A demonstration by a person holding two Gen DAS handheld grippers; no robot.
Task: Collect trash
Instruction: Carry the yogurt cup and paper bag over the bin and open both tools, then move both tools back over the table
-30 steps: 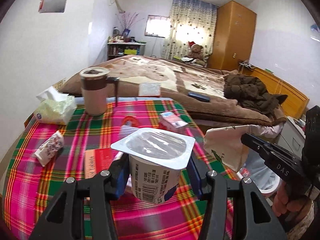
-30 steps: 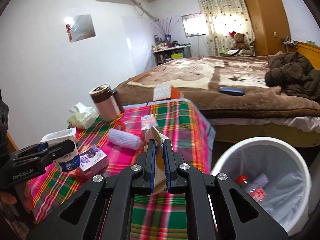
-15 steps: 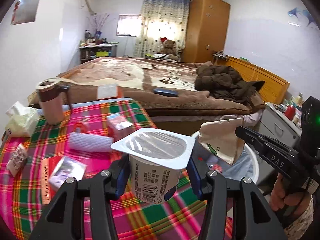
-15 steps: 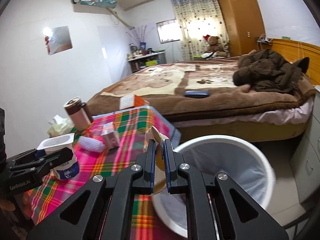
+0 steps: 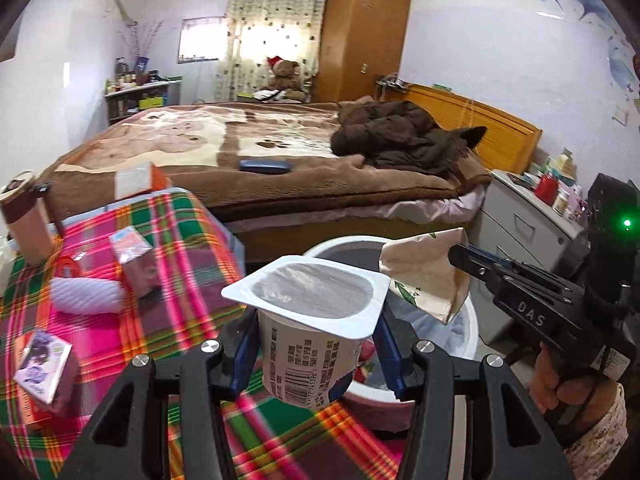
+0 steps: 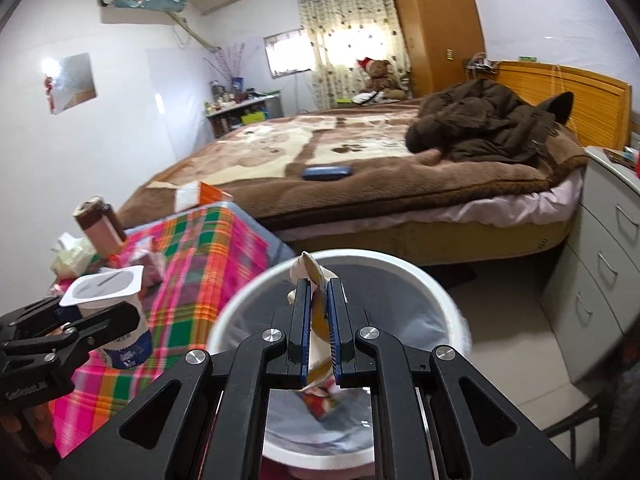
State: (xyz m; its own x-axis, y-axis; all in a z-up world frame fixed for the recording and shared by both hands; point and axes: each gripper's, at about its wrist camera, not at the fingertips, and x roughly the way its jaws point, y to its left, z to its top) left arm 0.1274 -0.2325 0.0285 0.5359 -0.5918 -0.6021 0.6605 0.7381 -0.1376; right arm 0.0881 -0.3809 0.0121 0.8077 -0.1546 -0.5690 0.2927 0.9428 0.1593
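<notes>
A white yogurt cup (image 5: 304, 352) with a foil lid sits upright between the pads of my left gripper (image 5: 316, 340), which is shut on it at the edge of the plaid-covered table (image 5: 176, 248), next to the bin. The right wrist view shows this cup (image 6: 116, 308) at the far left. My right gripper (image 6: 318, 296) is shut on a flattened beige paper pouch (image 6: 310, 272) and hangs over the mouth of the white trash bin (image 6: 400, 264). Seen from the left wrist, the pouch (image 5: 424, 276) hangs above the bin (image 5: 472, 328). Some trash lies at the bin's bottom.
On the table lie a pink carton (image 5: 132, 256), a white ribbed item (image 5: 86, 296), a small purple box (image 5: 42, 364) and a lidded mug (image 5: 26, 216). A bed (image 5: 280, 152) stands behind, with a grey drawer unit (image 5: 528, 232) to the right of the bin.
Both grippers have swung right, away from the middle of the table. The bin now lies under the right gripper's pouch, and the cup has reached the table's edge beside it. Both grips are unchanged.
</notes>
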